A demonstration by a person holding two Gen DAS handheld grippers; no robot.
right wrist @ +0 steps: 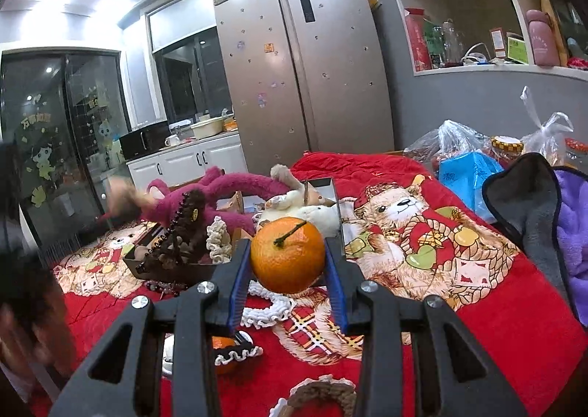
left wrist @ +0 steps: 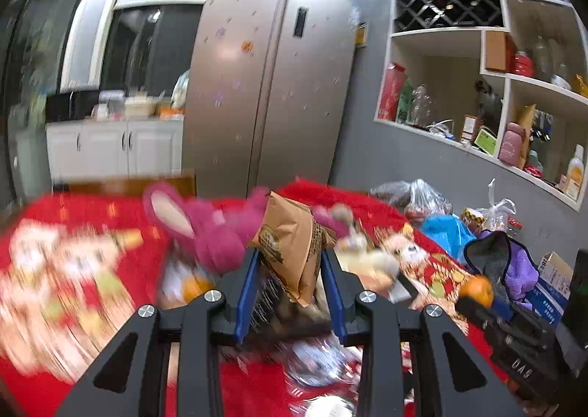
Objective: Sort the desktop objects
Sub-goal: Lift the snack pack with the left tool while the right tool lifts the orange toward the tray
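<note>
Right wrist: jaws clamped on round orange, could roll free; left jaws pinching floppy brown paper bag, could slip.

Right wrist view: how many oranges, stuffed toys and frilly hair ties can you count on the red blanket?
Oranges: 2, one in the right gripper, one lower down.
Stuffed toys: 2, pink and white.
Frilly hair ties: 4, at.
Total: 8.
</note>
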